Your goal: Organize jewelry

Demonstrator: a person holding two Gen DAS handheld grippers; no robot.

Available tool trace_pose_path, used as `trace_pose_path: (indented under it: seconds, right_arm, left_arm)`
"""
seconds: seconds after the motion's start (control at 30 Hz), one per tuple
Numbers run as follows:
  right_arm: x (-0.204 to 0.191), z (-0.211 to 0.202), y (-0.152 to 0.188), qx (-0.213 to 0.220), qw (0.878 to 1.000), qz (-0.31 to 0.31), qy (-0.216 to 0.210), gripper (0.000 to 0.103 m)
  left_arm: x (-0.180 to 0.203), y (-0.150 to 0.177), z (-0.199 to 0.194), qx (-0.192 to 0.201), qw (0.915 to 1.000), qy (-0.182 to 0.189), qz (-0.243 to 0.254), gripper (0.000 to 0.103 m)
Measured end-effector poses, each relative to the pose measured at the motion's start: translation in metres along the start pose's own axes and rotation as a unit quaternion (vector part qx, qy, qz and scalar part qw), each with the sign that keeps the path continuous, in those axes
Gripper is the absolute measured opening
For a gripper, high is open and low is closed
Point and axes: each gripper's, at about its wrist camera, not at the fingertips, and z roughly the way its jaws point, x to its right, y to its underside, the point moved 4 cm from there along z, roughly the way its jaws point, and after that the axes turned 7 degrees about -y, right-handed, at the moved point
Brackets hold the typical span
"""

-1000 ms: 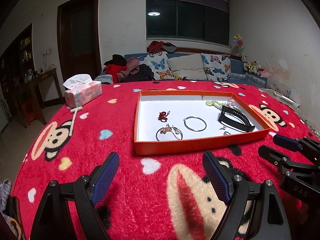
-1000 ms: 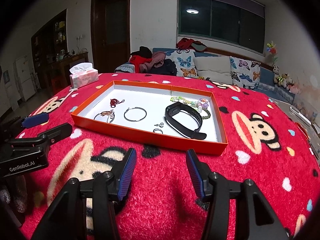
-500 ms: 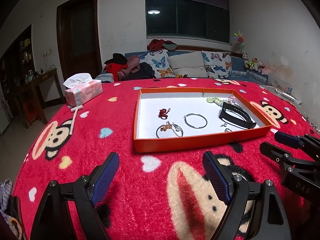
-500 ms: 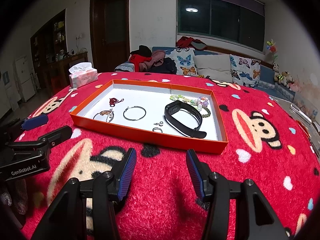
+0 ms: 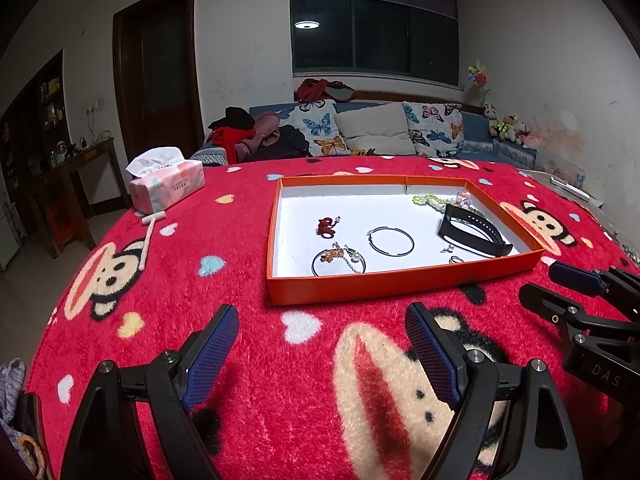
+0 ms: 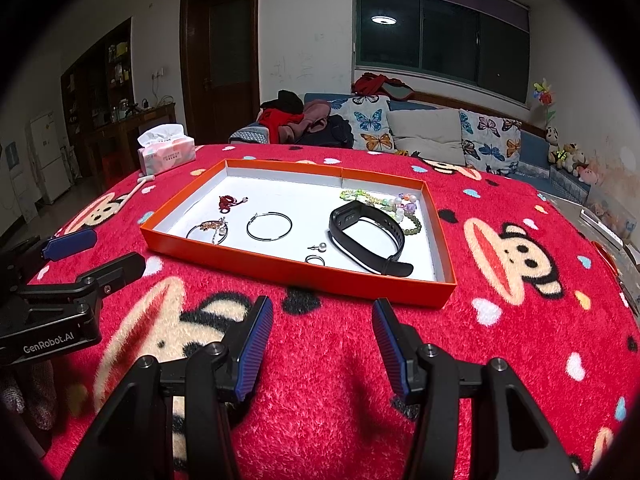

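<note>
From the left wrist view, the left gripper [image 5: 320,344] hovers with jaws wide and empty over the red plush cartoon-monkey blanket [image 5: 160,280] covering the worktop. The shallow orange cardboard tray [image 5: 400,286] lies just beyond, slightly right, its long axis running left to right; a thin silver hoop [image 5: 391,241] sits mid-tray.

From the right wrist view, the right gripper [image 6: 322,340] points downward, jaws half-spread and empty. The black rubber wristband [image 6: 366,236] lies straight ahead in the tray, nearer this hand.

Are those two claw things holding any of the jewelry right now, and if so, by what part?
Nothing is held. The left gripper and the right gripper are both open over the red blanket, short of the orange tray.
</note>
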Motion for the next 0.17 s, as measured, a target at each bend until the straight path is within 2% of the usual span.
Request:
trace_pose_path:
  seconds: [0.17]
  right_arm:
    - [-0.0001, 0.0000, -0.0001, 0.000, 1.000, 0.001, 0.000, 0.056]
  left_arm:
    - [0.0007, -0.0001, 0.0004, -0.001, 1.0000, -0.003, -0.001, 0.091]
